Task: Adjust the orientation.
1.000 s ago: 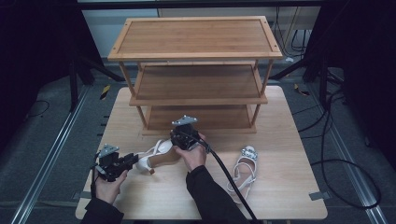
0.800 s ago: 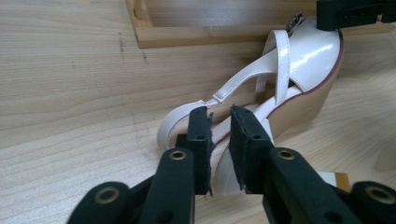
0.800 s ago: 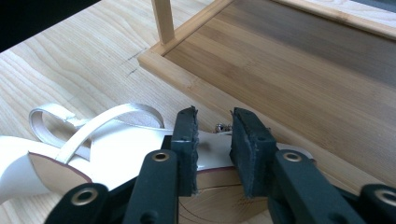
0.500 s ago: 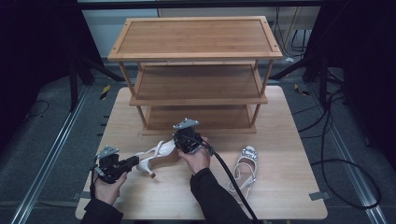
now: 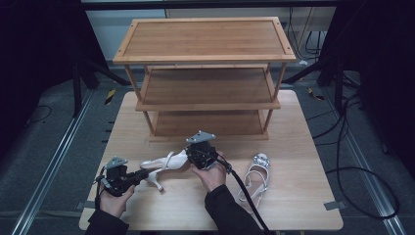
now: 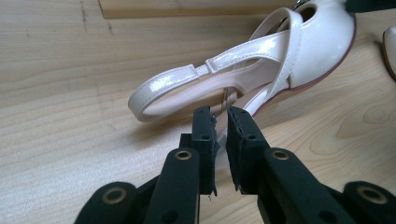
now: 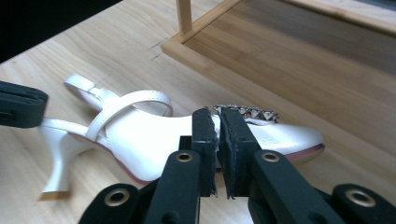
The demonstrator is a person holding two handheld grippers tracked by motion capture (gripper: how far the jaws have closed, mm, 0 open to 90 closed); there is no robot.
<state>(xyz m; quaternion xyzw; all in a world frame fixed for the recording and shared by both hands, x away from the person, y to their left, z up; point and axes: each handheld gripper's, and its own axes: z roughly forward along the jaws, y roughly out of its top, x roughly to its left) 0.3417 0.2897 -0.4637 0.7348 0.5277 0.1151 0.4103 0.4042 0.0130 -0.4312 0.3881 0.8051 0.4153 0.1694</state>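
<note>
- Heel end of the cream shoe (image 5: 164, 165) lies toward the person's left and the toe toward the shelf rack (image 5: 205, 78), so its long axis runs slantwise across the table (image 5: 303, 196) (toe a little farther from the person).
- Glossy cream patent upper, slender flared heel, crossing straps with a slingback loop, a row of small studs at the toe and a reddish edge along the sole.
- Left gripper (image 6: 221, 133) has its jaws closed to a narrow slit at the heel end; the grip itself is hidden.
- Right gripper (image 7: 218, 135) has just been closing and its pads pinch the upper's edge near the toe.
- Two shoes in all: this one and a second white strappy sandal (image 5: 255, 176) lying well apart to the right; one rack with three shelves.
</note>
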